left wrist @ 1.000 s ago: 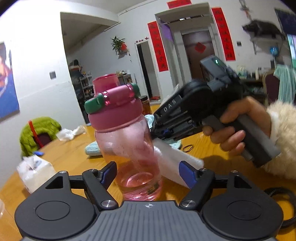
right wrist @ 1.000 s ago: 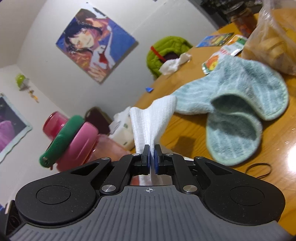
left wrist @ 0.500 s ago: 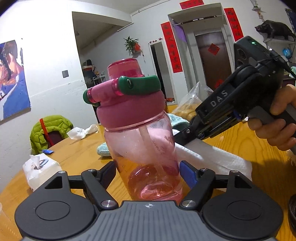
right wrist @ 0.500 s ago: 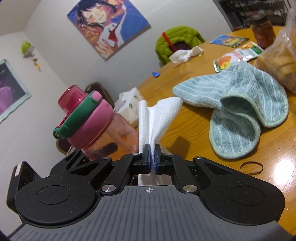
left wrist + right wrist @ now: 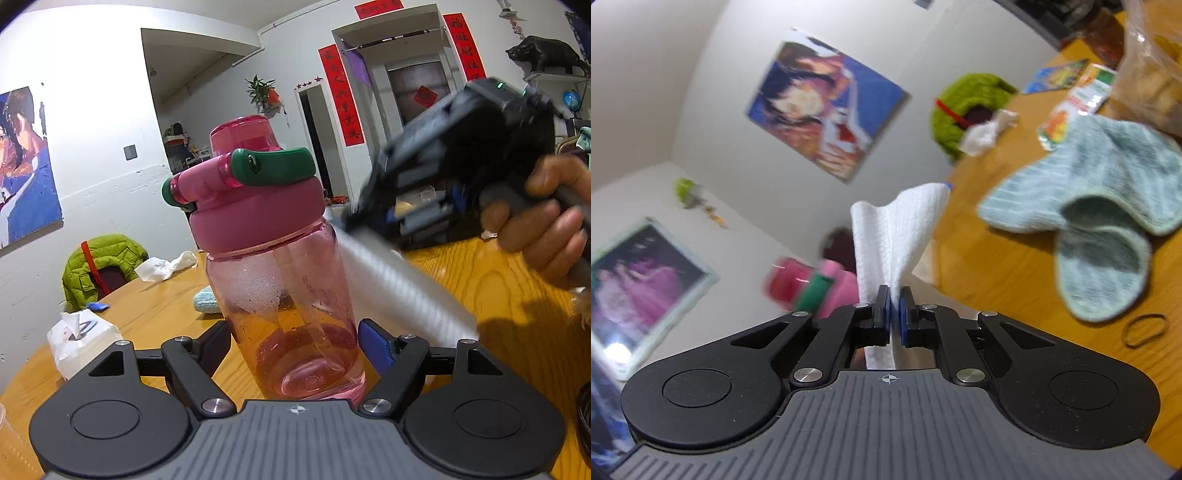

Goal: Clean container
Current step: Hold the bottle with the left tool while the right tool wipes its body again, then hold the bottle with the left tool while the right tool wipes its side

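A clear pink bottle point(image 5: 291, 302) with a pink lid and green latch stands upright on the wooden table. My left gripper point(image 5: 295, 343) is shut on its lower body, one finger on each side. My right gripper point(image 5: 894, 317) is shut on a folded white cloth point(image 5: 894, 236). In the left wrist view the right gripper point(image 5: 458, 177) is blurred at the upper right, and the white cloth point(image 5: 399, 291) hangs from it against the bottle's right side. The bottle's lid point(image 5: 812, 288) shows blurred at the lower left in the right wrist view.
A light blue towel point(image 5: 1100, 221) lies crumpled on the table point(image 5: 498, 295). A tissue pack point(image 5: 81, 339) sits at the left. A black rubber band point(image 5: 1145, 328), a snack bag point(image 5: 1152, 77), packets and a green jacket point(image 5: 99, 266) on a chair are around.
The bottle now sits deeper between my left fingers and more upright. My right gripper has swung up and right with the cloth, which now trails down the bottle's right side.
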A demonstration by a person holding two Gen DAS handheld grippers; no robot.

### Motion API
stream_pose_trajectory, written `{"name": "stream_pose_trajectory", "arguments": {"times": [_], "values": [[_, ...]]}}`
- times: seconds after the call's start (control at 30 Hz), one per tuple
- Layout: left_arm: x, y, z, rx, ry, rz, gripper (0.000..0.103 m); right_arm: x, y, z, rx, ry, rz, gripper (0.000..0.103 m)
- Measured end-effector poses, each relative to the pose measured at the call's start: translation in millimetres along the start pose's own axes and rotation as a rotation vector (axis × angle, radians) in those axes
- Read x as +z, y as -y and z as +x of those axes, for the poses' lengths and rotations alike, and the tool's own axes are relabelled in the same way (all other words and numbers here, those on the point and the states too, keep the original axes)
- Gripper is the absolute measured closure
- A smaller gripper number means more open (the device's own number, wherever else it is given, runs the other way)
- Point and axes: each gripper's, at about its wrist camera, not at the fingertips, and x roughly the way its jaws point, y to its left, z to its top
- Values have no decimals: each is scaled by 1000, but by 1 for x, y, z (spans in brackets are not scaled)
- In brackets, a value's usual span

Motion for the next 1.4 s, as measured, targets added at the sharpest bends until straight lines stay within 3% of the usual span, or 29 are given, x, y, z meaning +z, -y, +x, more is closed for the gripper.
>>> {"name": "stream_pose_trajectory", "arguments": {"times": [0.2, 0.27, 0.33, 0.47, 0.57, 0.63, 0.83, 0.9, 1.03, 1.13, 1.27, 1.33, 1.4], "values": [[-1, 1, 0, 0, 1, 1, 29, -13, 11, 40, -307, -184, -57, 93], [-1, 2, 0, 1, 1, 3, 29, -15, 7, 42, -327, -189, -87, 93], [-1, 3, -2, 2, 1, 4, 29, -14, 2, 36, -297, -160, -102, 93], [1, 3, -5, 0, 0, 0, 29, -1, -4, 2, -30, -5, -45, 93], [2, 1, -6, -1, 0, -4, 29, 3, -1, -7, 103, 24, 9, 92], [2, 0, -7, -2, 1, -5, 29, 1, 1, -1, 58, 22, 6, 92], [1, -7, -6, -2, 5, -8, 29, -11, 8, 46, -295, -179, -61, 93], [2, -7, -6, -1, 5, -4, 29, -15, 7, 52, -339, -198, -103, 94], [4, -10, -8, 17, -32, -11, 22, -13, 4, 54, -339, -187, -121, 94], [5, -9, -15, 59, -80, -3, 21, -11, 2, 46, -318, -114, -135, 93], [8, -9, -26, 45, -74, 18, 31, -3, -2, 32, -231, 13, -120, 94], [9, -12, -29, -7, -68, 9, 35, -1, -1, 30, -173, 19, -91, 94], [8, -10, -28, -6, -66, 25, 36, 0, 1, 31, -122, 4, -60, 93]]}}
